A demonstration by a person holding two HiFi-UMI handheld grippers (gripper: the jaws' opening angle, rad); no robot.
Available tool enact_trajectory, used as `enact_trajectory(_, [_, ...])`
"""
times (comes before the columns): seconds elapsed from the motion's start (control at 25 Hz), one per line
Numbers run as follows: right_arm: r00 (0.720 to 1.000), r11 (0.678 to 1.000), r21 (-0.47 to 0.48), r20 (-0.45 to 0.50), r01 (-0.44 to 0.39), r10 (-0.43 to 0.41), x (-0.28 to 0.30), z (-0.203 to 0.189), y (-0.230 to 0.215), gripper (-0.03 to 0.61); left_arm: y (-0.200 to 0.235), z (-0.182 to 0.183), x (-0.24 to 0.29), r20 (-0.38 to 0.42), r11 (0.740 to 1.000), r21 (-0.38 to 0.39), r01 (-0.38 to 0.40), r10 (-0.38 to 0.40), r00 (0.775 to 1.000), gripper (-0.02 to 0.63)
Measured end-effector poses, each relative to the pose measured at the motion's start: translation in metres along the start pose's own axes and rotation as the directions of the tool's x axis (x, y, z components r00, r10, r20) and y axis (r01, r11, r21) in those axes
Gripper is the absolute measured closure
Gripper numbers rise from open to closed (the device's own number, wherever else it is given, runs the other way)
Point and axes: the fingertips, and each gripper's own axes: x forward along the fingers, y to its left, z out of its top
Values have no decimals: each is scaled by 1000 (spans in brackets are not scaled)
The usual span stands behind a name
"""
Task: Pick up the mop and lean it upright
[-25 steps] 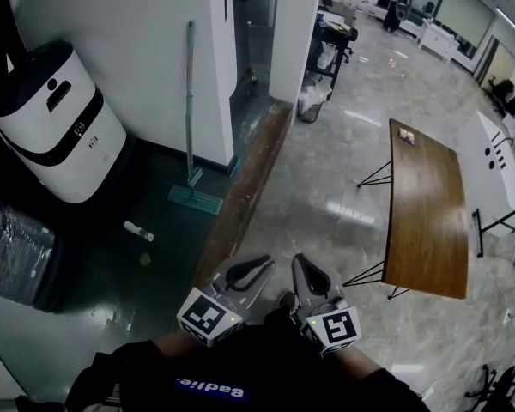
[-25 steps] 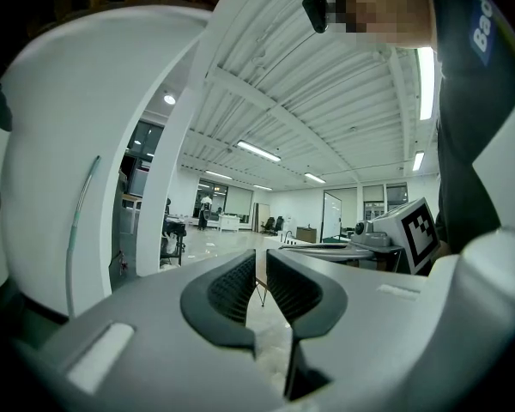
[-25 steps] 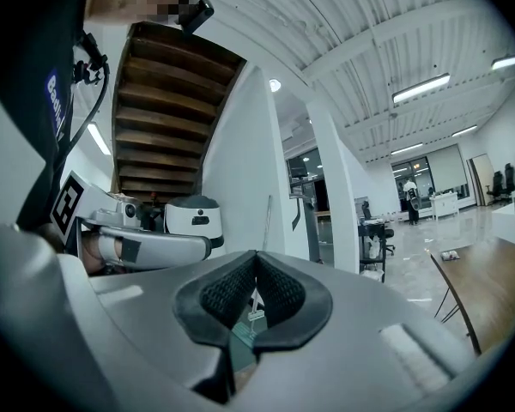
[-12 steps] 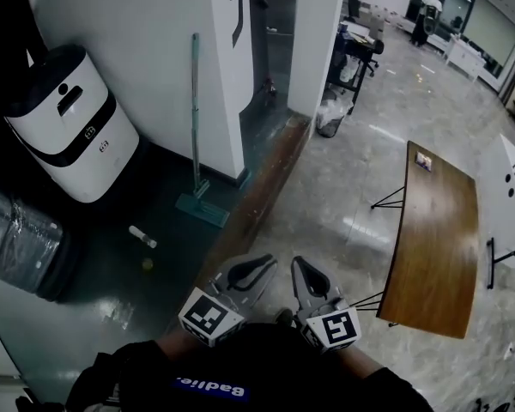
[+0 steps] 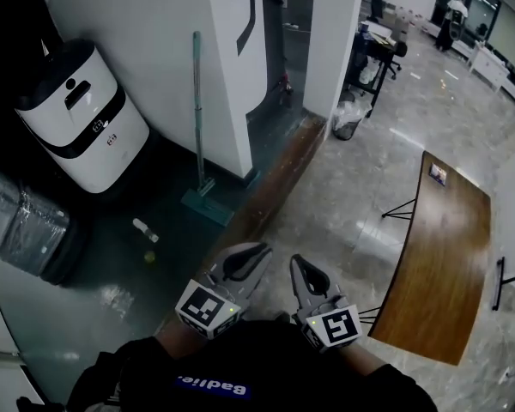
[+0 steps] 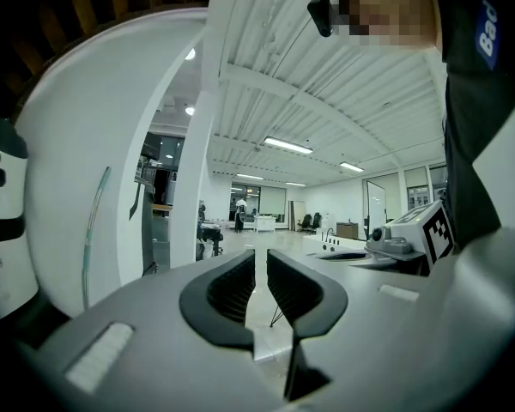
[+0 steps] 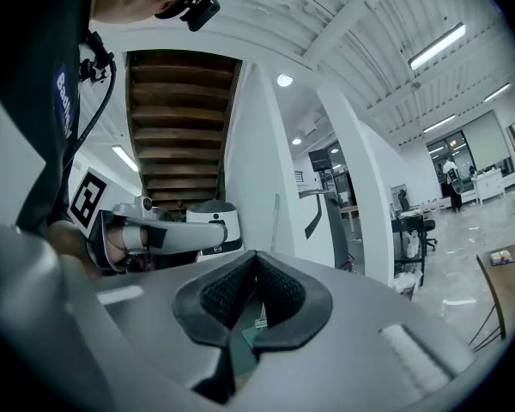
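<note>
A white wall fills the 11 o'clock side of the head view, with a long wooden bench at 3 o'clock and a white floor machine at 10 o'clock. The mop stands at 11 o'clock, well apart from the person. Its head sits on the dark floor at the wall's foot and its handle runs up the wall, apparently leaning on it, though contact is hard to confirm from here. Low at 6 o'clock, the left gripper shows only a slim gap between its jaws and the right gripper has its jaws together. Neither holds anything. A small bottle lies on the floor at 9 o'clock. The leaning step looks complete. Any correction would mean walking toward 11 o'clock and spreading a gripper wide enough for the handle.
</note>
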Motion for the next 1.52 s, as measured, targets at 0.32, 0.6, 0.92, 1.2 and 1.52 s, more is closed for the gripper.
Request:
enact_trajectory(0.32, [1000, 1000, 11, -11, -26, 26, 5, 4, -13, 572, 12, 13, 8, 6, 998, 13, -61, 61, 998, 546])
enact_trajectory(0.6, [999, 1000, -16, -28, -20, 19, 15, 6, -16, 572, 33, 13, 14, 10, 998, -3, -61, 61, 998, 541])
enact_trajectory(0.92, [1000, 998, -51, -17, 23, -24, 38, 17, -19, 572, 67, 27, 24, 60, 1000, 6, -16, 16, 998, 537])
enact_trajectory(1.2, [998, 997, -56, -14, 53, -54, 65, 23, -22, 572, 104, 32, 30, 54, 1000, 17, -15, 15, 998, 534])
enact_trajectory(1.52, [997, 995, -62, -9, 75, -76, 94, 27, -26, 572, 147, 24, 38, 47, 999, 21, -24, 23, 999, 520])
